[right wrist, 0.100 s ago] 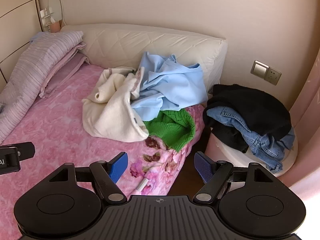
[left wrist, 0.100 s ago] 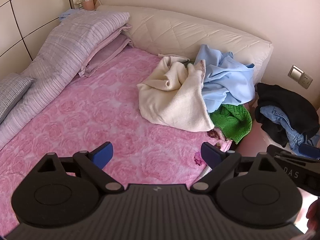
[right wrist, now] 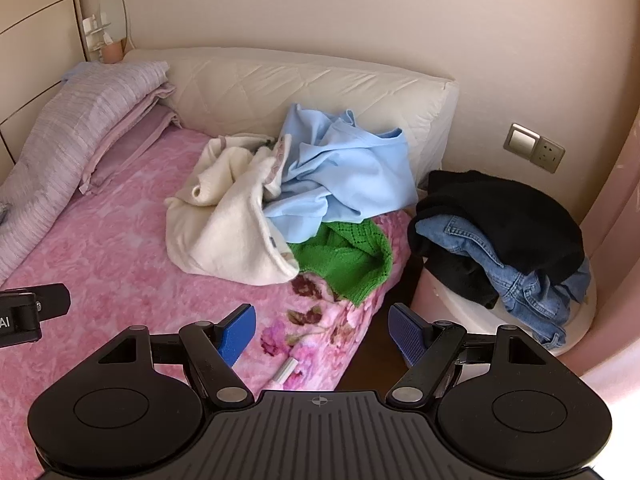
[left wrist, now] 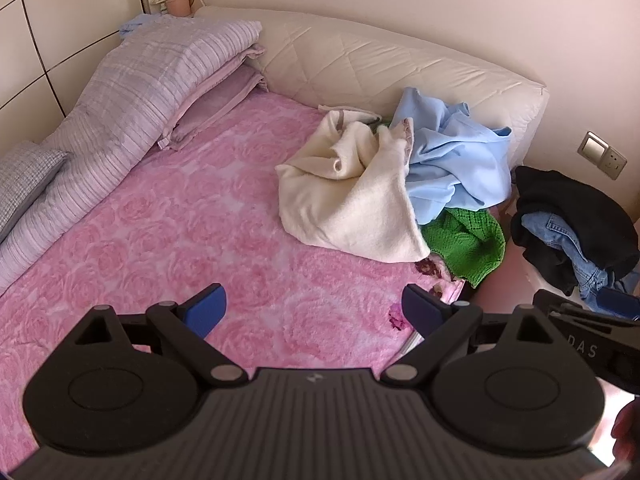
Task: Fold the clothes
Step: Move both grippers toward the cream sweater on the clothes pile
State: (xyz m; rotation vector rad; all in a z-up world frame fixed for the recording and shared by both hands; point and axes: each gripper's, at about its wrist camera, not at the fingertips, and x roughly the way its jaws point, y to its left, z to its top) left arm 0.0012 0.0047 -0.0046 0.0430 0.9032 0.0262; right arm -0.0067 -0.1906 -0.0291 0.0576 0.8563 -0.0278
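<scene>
While nothing has shifted since the moment before, the left tool [left wrist: 314,312] and right tool [right wrist: 322,330] both hang wide apart and empty above the pink bed [left wrist: 168,240]. "DAS" shows on the right tool's side. Three garments lie heaped by the headboard: cream [left wrist: 352,200], light blue [left wrist: 452,160], green [left wrist: 468,244]. Jeans [right wrist: 508,276] and a black garment [right wrist: 500,208] sit on the stool beside the bed

Home bedroom. Bed [left wrist: 208,240] under pink rose-print blanket, cream quilted headboard [left wrist: 400,68], folded lilac striped quilt [left wrist: 132,96] along left edge. Crumpled clothes heap [right wrist: 280,208] at bed's far right corner, wall switch with socket [right wrist: 534,147], small oval mirror [right wrist: 114,8] by headboard.
</scene>
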